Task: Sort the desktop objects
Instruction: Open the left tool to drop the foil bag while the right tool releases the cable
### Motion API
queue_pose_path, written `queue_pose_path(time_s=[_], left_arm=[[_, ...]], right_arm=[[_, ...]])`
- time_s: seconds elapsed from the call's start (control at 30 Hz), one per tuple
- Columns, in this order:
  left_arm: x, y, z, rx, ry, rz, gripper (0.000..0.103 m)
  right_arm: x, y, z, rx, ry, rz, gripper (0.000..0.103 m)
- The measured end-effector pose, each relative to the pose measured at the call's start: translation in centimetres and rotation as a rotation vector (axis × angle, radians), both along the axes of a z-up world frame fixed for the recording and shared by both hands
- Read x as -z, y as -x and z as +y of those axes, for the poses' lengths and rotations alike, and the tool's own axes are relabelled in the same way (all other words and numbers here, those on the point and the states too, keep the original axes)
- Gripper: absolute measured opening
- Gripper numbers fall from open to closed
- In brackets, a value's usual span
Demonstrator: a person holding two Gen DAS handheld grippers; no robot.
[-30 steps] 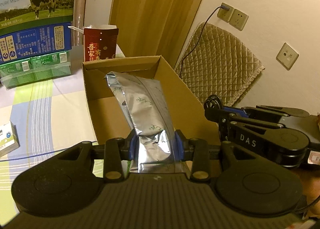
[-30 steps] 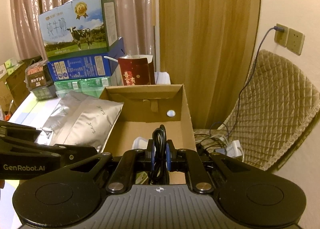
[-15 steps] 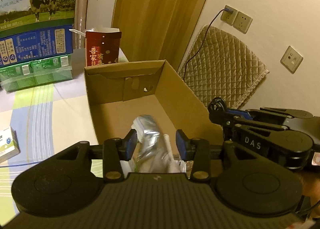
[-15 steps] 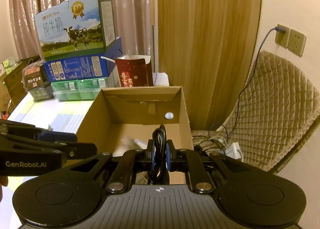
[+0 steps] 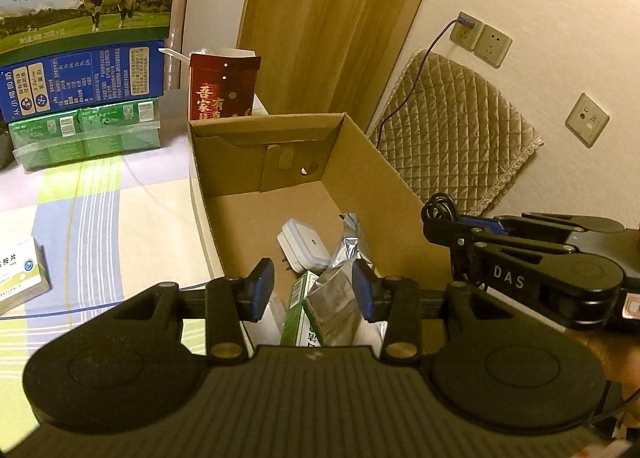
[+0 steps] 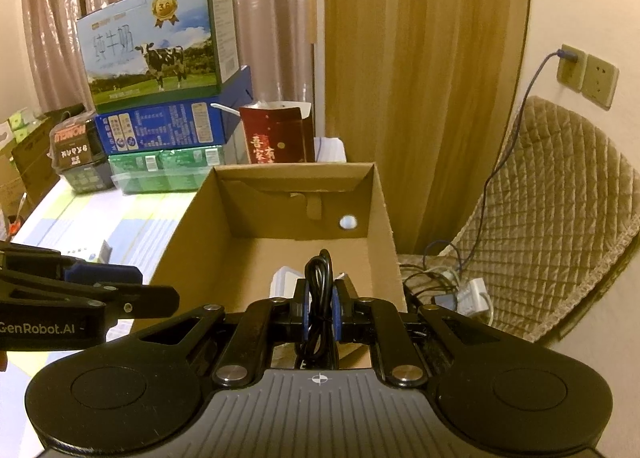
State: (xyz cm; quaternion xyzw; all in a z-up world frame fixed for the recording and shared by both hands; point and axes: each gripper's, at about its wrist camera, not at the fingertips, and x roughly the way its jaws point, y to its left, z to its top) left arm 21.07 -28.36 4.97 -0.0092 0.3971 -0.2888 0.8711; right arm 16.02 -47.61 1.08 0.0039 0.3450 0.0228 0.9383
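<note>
An open cardboard box point(image 5: 360, 178) point(image 6: 380, 218) stands on the striped tablecloth. Inside it lie a silver foil pouch point(image 5: 340, 290), a white charger point(image 5: 304, 244) and a green carton point(image 5: 300, 314). My left gripper point(image 5: 314, 290) hovers open over the box's near end, nothing between its blue pads. My right gripper point(image 6: 320, 310) is shut on a coiled black cable point(image 6: 319, 298) above the box's near right corner; the same gripper with the cable point(image 5: 440, 210) shows at the right of the left wrist view.
Stacked milk cartons point(image 6: 156, 58) and green packs point(image 5: 84, 134) stand at the back left, a dark red paper bag point(image 6: 276, 134) behind the box. A small white medicine box point(image 5: 20, 274) lies on the cloth at left. A quilted chair point(image 6: 540, 218) and plugged cables sit right.
My left gripper opened and let go of the silver foil pouch, which dropped into the box. The right gripper stayed shut on the cable, nearly still.
</note>
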Motion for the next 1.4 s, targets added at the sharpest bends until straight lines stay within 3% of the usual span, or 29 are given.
queue_pose_path(time_s=[0.33, 0.43, 0.5, 0.53, 0.57, 0.77, 0.9, 1.03, 1.2, 1.4], left_arm=[[0.0, 0.1, 0.9, -0.014, 0.009, 0.000, 0.041], [0.0, 0.1, 1.3, -0.025, 0.013, 0.001, 0.049], [0.0, 0.1, 1.6, -0.032, 0.013, -0.002, 0.053], [0.0, 0.1, 1.8, -0.034, 0.011, -0.002, 0.053], [0.0, 0.2, 2.0, -0.034, 0.011, -0.002, 0.055], [-0.1, 0.8, 3.1, -0.049, 0.007, -0.007, 0.062], [-0.5, 1.8, 3.9, -0.058, 0.002, -0.026, 0.077], [-0.9, 2.8, 4.8, -0.058, -0.009, -0.038, 0.081], [-1.4, 4.3, 6.0, -0.071, -0.017, -0.052, 0.092], [-1.9, 6.3, 7.1, -0.077, -0.031, -0.073, 0.097]], right_arm=[[-0.2, -0.2, 0.7, -0.016, 0.000, -0.008, 0.008], [-0.4, -0.3, 0.9, -0.037, -0.018, -0.019, 0.010], [-0.5, -0.3, 1.0, -0.035, -0.019, -0.026, 0.032], [-0.6, -0.2, 0.9, -0.029, -0.024, -0.033, 0.052], [-0.6, -0.1, 0.8, -0.023, -0.028, -0.037, 0.057], [-0.8, 0.7, 0.6, -0.015, -0.028, -0.031, 0.058], [-1.0, 1.8, 0.7, -0.008, -0.034, -0.029, 0.058], [-1.3, 3.1, 1.2, -0.011, -0.032, -0.026, 0.060], [-1.8, 4.8, 2.0, -0.012, -0.032, -0.022, 0.067], [-2.3, 6.8, 3.4, -0.020, -0.024, -0.012, 0.077]])
